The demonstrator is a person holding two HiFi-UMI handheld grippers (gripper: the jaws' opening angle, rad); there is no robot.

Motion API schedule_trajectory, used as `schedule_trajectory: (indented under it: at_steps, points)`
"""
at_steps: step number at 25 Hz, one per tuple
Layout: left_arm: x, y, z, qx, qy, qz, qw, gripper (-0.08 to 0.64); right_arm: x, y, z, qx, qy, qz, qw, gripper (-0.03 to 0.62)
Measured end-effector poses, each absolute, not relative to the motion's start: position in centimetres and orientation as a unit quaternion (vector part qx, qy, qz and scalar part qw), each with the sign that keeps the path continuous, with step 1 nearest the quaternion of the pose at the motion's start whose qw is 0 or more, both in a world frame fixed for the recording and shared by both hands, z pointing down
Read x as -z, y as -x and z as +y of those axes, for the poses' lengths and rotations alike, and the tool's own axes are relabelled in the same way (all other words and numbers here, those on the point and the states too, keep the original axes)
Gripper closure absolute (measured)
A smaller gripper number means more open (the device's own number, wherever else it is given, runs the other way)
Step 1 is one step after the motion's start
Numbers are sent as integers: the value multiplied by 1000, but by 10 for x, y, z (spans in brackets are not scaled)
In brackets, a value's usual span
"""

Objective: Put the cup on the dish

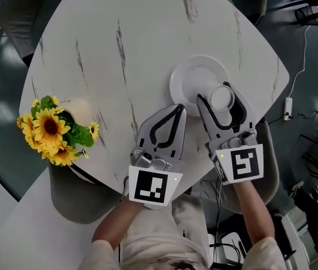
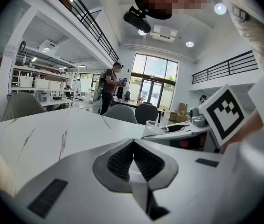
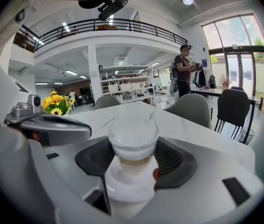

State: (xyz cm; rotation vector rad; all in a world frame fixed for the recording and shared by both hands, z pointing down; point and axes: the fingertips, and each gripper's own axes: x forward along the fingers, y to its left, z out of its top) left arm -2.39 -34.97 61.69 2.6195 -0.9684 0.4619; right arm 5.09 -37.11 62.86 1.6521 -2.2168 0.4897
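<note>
A small clear cup sits between the jaws of my right gripper, which is shut on it. The cup hangs over the near right part of the white dish. In the right gripper view the cup fills the middle, both dark pads press on its sides, and the dish shows white just beneath; I cannot tell whether they touch. My left gripper lies beside the dish's near left rim, shut and empty, its tips meeting.
A vase of sunflowers stands at the table's left edge. The white marble table stretches away beyond the dish. Grey chairs ring the table. A cable and plug lie on the floor at the right.
</note>
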Motion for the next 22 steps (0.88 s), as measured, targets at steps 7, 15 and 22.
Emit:
schedule_trajectory:
  at_steps: [7,15,22]
  points:
    - [-620,21,-345,-165,-915,-335,150,557,-640,-52,-374,-175,-587,-772,170,328]
    - [-621,12,-334,-167,-917,-328,151,557,-646,-50,-374,-151,-586,-773,188,328]
    - [-603,8,-334,-157,-921,-327,142,557,-639,-45,-377,-155,-587,-773,185,325]
